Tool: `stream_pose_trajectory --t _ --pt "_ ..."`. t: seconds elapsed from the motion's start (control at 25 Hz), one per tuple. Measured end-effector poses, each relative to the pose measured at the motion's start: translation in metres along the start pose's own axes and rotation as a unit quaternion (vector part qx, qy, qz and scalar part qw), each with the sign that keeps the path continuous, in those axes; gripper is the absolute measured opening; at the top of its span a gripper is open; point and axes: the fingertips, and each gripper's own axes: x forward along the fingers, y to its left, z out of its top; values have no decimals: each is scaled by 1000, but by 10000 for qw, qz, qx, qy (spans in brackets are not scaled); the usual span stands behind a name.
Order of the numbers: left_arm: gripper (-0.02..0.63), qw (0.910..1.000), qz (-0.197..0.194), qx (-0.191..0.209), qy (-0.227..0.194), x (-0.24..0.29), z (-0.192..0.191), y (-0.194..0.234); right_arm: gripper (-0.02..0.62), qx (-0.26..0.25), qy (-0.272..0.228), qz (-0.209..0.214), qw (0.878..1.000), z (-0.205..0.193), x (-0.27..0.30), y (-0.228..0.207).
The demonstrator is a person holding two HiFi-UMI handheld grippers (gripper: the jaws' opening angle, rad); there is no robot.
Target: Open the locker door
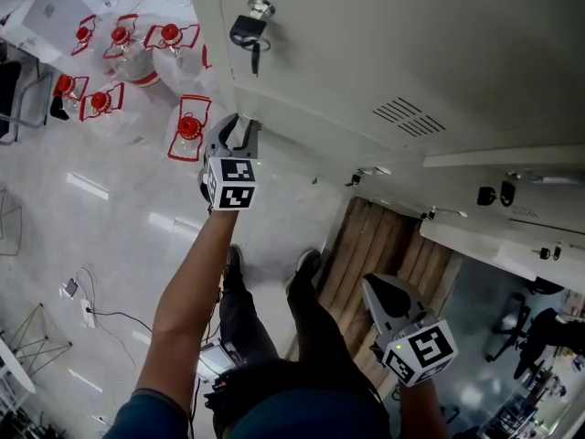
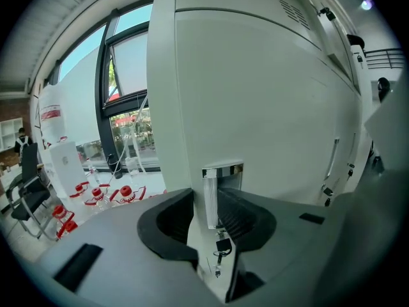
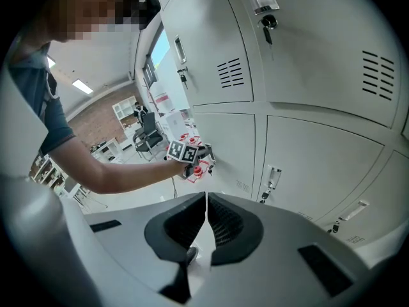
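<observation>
**Left tongs on the locker door's edge, right tongs shut and idle**

The floor (image 1: 119,208) is pale, glossy stone or tile that throws back strips of ceiling light. A thin cable (image 1: 101,314) snakes across it, and clear water jugs (image 1: 187,128) with red caps and red handles stand on it in a loose cluster. The left gripper view shows tall dark-framed windows (image 2: 128,75) with greenery outside. The right gripper view shows a brick wall and an office chair (image 3: 148,133) further back. Brown wooden boards (image 1: 384,245) lie at the foot of the lockers, near the person's shoes (image 1: 306,263).

The lockers are smooth painted sheet metal, off-white, with flat rectangular doors. The locker door (image 1: 366,53) stands directly ahead of the person, and low on it is a patch of slanted vent slots (image 1: 402,112). It has a shiny boxy handle (image 2: 222,190). A key (image 1: 249,30) with a dark fob hangs in the lock just beside the handle.

The left gripper (image 1: 236,135) is at the door's lower corner, its matte grey ribbed jaws either side of the door's edge. They are closed onto it (no gap shows between pads and metal). The right gripper (image 1: 373,289) hangs low by the person's leg, well apart from the door. Its jaws are pressed together with nothing between them.
</observation>
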Motion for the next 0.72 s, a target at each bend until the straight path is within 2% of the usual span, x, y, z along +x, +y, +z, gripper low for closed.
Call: stream_pose_trajectory --t 0.32,0.72 --pt "130 9999 -93 48 19 -17 -9 -3 37 21 3 56 10000 1 7 2" --pt "127 9982 -403 437 89 -52 -28 -12 37 -5 18 133 9999 3 16 13"
